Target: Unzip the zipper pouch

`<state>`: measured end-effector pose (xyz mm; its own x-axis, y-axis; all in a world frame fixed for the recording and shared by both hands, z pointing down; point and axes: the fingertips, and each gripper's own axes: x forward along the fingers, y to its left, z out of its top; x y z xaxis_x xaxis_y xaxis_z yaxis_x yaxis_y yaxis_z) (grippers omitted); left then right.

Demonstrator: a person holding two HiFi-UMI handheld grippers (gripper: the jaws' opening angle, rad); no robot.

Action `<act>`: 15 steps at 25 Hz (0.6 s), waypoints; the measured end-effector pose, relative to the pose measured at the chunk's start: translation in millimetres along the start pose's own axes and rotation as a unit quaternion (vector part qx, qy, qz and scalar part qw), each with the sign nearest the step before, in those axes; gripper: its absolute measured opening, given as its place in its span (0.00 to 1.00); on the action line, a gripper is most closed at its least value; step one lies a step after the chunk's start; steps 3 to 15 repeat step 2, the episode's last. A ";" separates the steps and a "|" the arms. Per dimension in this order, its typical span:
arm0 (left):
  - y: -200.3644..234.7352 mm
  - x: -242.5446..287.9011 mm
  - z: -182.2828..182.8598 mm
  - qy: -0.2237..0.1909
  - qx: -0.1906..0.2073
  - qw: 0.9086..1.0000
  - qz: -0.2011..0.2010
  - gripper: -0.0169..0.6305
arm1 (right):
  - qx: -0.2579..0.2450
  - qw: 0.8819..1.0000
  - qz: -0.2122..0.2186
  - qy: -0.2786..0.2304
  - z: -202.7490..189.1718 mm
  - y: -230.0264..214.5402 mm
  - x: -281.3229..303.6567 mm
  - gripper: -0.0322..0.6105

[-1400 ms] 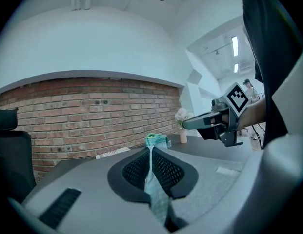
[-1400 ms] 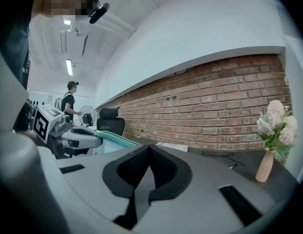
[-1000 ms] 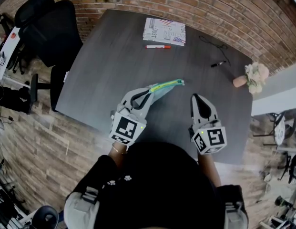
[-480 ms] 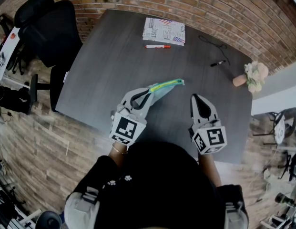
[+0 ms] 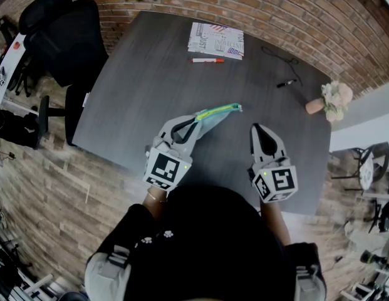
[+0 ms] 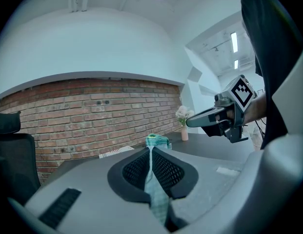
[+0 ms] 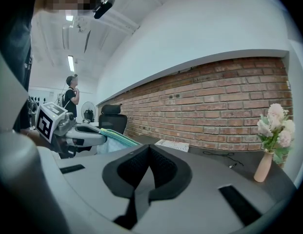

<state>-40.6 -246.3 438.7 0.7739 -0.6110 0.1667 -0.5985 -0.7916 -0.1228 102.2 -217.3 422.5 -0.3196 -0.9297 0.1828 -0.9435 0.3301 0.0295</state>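
The zipper pouch (image 5: 218,113) is teal with a green zipper edge and hangs in the air above the dark table (image 5: 144,86). My left gripper (image 5: 197,121) is shut on its near end. In the left gripper view the teal fabric (image 6: 152,179) runs pinched between the jaws, with the pouch's end (image 6: 157,141) sticking out past the tips. My right gripper (image 5: 257,129) is to the right of the pouch and apart from it, shut with nothing in it. The right gripper view shows its jaws (image 7: 150,148) closed and empty, with the pouch (image 7: 114,138) off to the left.
At the table's far side lie a printed book (image 5: 216,41), a red marker (image 5: 207,61), a black pen (image 5: 286,84) and a thin cable (image 5: 279,55). A small vase of flowers (image 5: 332,100) stands at the right edge. A black office chair (image 5: 62,36) is at left.
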 end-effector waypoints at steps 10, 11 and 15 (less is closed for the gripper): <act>0.1 -0.4 -0.4 0.000 0.000 1.000 0.000 0.04 | 0.000 1.000 0.000 0.001 -0.5 0.2 -0.3 0.05; 0.1 -0.4 -0.4 0.000 0.000 1.000 0.000 0.04 | 0.000 1.000 0.000 0.001 -0.5 0.2 -0.3 0.05; 0.1 -0.4 -0.4 0.000 0.000 1.000 0.000 0.04 | 0.000 1.000 0.000 0.001 -0.5 0.2 -0.3 0.05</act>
